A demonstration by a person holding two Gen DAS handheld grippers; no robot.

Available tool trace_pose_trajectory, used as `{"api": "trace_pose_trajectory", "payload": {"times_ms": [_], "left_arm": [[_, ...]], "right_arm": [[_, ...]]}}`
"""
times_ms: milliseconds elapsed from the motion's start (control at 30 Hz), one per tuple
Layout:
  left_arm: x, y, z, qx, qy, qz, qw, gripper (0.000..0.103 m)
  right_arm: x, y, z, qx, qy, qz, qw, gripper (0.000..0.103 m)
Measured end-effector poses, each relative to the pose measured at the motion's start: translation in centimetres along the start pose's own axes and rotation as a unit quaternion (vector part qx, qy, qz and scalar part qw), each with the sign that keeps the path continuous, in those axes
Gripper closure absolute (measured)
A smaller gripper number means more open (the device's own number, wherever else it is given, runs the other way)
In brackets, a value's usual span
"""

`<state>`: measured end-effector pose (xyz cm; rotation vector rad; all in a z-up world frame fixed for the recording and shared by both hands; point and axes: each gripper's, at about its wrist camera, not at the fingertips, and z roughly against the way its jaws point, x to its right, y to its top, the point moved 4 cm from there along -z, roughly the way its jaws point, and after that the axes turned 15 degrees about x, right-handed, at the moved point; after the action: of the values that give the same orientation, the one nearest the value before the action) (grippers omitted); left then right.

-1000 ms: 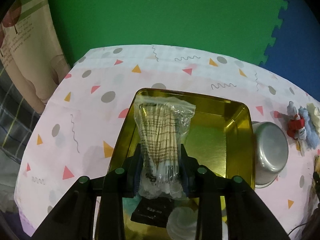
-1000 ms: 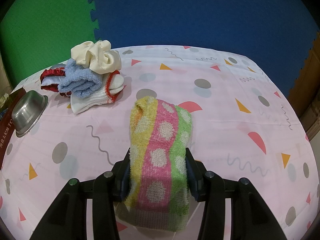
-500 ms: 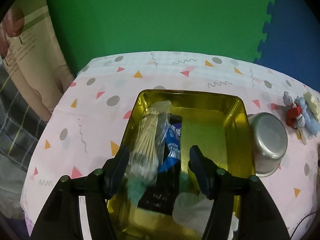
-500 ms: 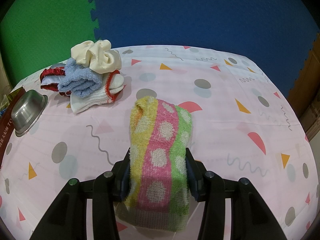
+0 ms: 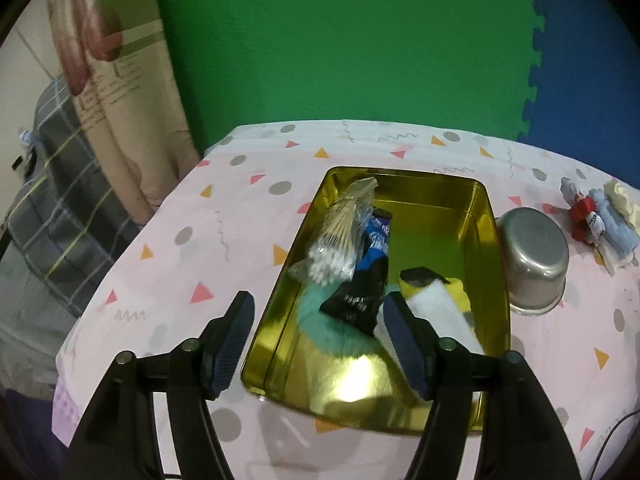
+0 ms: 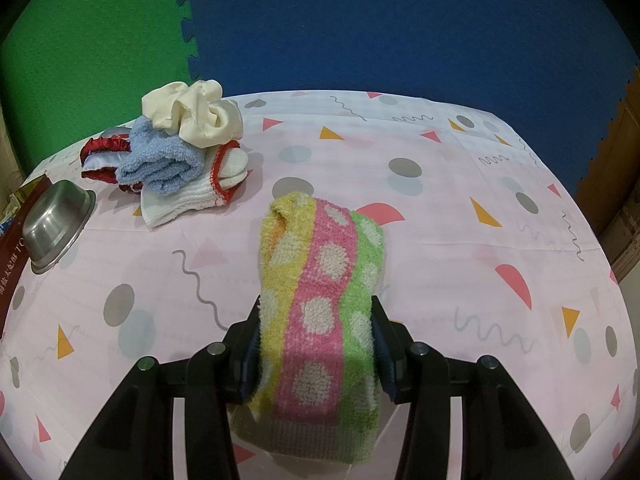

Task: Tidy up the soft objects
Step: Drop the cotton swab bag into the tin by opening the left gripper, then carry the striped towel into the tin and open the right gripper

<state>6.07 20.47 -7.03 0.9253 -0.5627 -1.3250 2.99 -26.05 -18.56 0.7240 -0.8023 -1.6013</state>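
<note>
In the left wrist view a gold tin [image 5: 404,174] holds a clear bag of cotton swabs [image 5: 336,236], a dark tube [image 5: 368,276], a teal fluffy piece [image 5: 320,316] and a yellow-and-white sponge [image 5: 436,300]. My left gripper [image 5: 319,300] hovers over the tin's near left side. Its jaws are opening and nothing is pressed between the pads. In the right wrist view my right gripper [image 6: 317,312] is shut on a fuzzy sock [image 6: 320,280] striped yellow, pink and green, which lies on the tablecloth.
A steel bowl [image 5: 534,256] lies upside down right of the tin. Beyond it is a pile of soft things: a cream scrunchie [image 6: 196,112], a blue sock [image 6: 160,156], a white sock with red trim [image 6: 192,196] and a red piece [image 6: 100,152]. Green and blue foam mats form the wall behind.
The left gripper let go of the cotton swab bag, which now lies in the tin, then opened wider and drew back to the left. The right gripper and its sock stayed still.
</note>
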Motion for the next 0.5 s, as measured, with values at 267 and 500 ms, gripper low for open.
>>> {"api": "trace_pose_trajectory", "payload": {"times_ms": [267, 500], "left_arm": [[-1.6, -2.3, 0.6, -0.008, 0.033, 0.043, 0.9985, 0.034], [-3.3, -3.4, 0.9, -0.001, 0.063, 0.062, 0.9961, 0.026]], "right_arm": [[0.0, 0.1, 0.1, 0.001, -0.002, 0.001, 1.0, 0.057], [0.0, 0.2, 0.5, 0.003, -0.001, -0.011, 1.0, 0.062]]}}
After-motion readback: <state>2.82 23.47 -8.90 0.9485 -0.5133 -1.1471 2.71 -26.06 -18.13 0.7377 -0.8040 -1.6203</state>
